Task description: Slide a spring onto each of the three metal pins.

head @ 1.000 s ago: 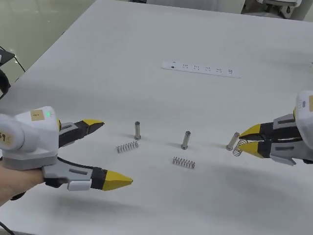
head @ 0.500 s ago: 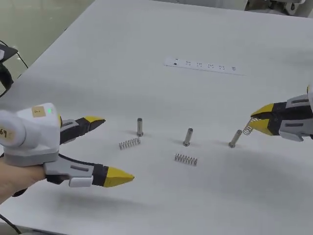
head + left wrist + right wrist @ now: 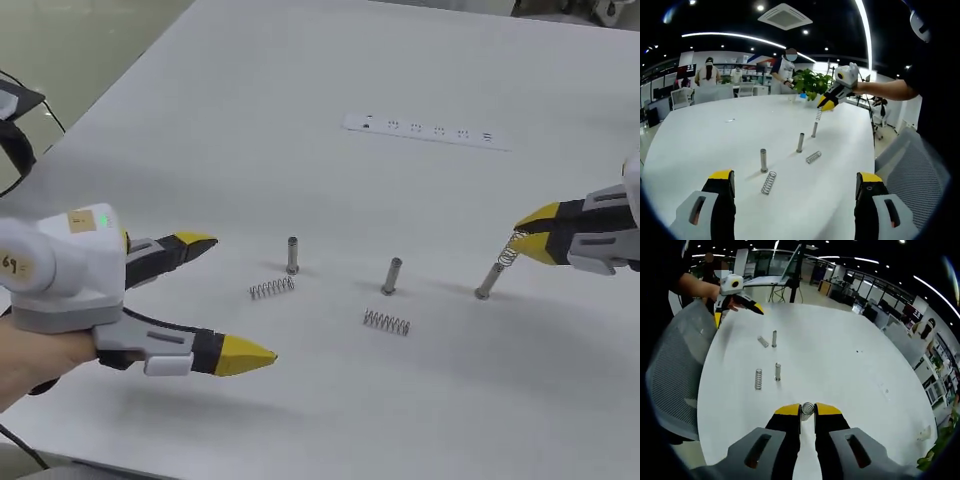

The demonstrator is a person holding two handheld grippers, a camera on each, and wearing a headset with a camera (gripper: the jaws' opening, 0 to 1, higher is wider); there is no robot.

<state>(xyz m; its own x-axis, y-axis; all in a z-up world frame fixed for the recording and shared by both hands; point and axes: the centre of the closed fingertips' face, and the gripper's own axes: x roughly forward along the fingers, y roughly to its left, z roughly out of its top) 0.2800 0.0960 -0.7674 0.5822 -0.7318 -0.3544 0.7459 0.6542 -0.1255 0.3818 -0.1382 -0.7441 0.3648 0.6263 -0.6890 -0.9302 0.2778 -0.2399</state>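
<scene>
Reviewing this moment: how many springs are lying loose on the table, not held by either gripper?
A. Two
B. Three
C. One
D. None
A: one loose spring lies by the left pin and a second loose spring lies by the middle pin, while the third spring is clamped in the jaws of the right gripper.

**1 readable number: 69**

The white housing of the left gripper [image 3: 235,297] carries dark digits that read as 69, seen in the head view. The mark on the tan sticker [image 3: 82,222] on top of the housing is too small to read. The print on the power strip [image 3: 427,132] is also too small to read.
</scene>
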